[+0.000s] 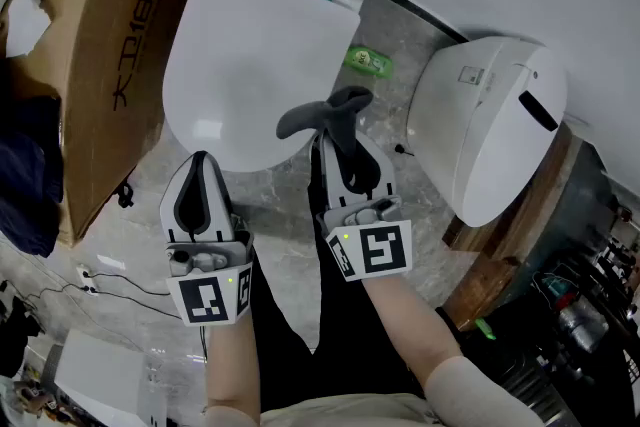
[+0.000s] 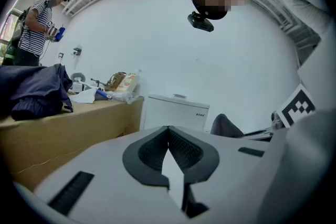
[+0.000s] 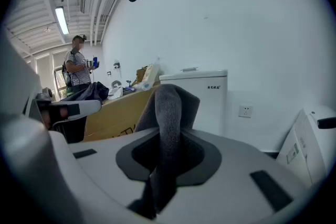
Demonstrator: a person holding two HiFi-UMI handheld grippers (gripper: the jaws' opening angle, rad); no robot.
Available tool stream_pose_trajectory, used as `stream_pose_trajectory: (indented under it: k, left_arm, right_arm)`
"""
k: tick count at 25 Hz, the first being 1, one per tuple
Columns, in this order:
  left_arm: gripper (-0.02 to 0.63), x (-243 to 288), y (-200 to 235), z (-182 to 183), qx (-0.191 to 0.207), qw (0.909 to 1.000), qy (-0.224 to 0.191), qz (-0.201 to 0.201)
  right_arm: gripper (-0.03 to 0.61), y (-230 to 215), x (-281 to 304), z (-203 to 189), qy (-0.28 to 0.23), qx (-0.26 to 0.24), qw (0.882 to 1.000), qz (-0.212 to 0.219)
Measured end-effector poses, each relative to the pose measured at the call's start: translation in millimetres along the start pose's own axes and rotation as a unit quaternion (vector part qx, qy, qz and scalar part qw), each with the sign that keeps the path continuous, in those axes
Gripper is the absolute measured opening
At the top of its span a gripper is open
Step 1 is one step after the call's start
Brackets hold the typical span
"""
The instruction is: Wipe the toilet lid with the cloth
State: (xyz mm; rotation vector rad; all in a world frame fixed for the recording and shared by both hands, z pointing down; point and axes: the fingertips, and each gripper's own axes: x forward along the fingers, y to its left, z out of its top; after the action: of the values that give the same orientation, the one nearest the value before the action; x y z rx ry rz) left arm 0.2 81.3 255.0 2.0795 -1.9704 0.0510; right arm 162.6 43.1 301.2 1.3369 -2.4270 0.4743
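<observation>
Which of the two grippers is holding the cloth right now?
The right gripper: the grey cloth is pinched between its fingers, over the front edge of the toilet lid. The left gripper has its fingers closed on nothing.

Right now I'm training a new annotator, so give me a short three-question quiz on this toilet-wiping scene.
1. Multiple choice: what is the right gripper shut on? A) a sponge B) a grey cloth C) nothing
2. True or false: the left gripper also holds a cloth.
3. Short answer: is the toilet lid up or down?

Key: 1 B; 2 false, its jaws are together on nothing; 3 down, closed over the bowl.
</observation>
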Motion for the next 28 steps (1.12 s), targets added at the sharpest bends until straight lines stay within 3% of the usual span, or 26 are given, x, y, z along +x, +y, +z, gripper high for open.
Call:
stream_pose_trajectory:
  k: [14,17,19,22,25,28]
  left_arm:
    - [0.015,2.4,-0.2,-5.2,-0.006,0.9998,0.015,-0.007]
    - [0.015,3.7,-1.3,-8.1,-0.005,0.9998,0.018,-0.006]
    - [0.015,4.8,-1.3,-10.3,-0.004,0.9998,0.022,-0.004]
    - [0.015,8.7,-1.8,-12.6,-0.003,0.9997,0.024,0.002]
    - [0.015,14.7,-2.7,-15.7,-0.005,0.9997,0.024,0.009]
    - [0.015,21.8,-4.0,-21.6,-0.007,0.9995,0.026,0.017]
  right_arm:
    - [0.071,-8.9,6.3,3.9,-0.003,-0.013,1.0,-0.013]
    - [0.071,-21.0,17.1,-2.2,0.014,-0.047,0.999,-0.016]
    - [0.071,-34.0,30.5,-8.6,0.036,-0.095,0.995,-0.02]
    - [0.071,-59.0,58.8,-16.2,0.058,-0.195,0.979,-0.023]
    - [0.071,-86.3,87.7,-27.1,0.09,-0.294,0.951,-0.023]
    - [0.071,-109.7,109.7,-38.2,0.119,-0.358,0.926,-0.02]
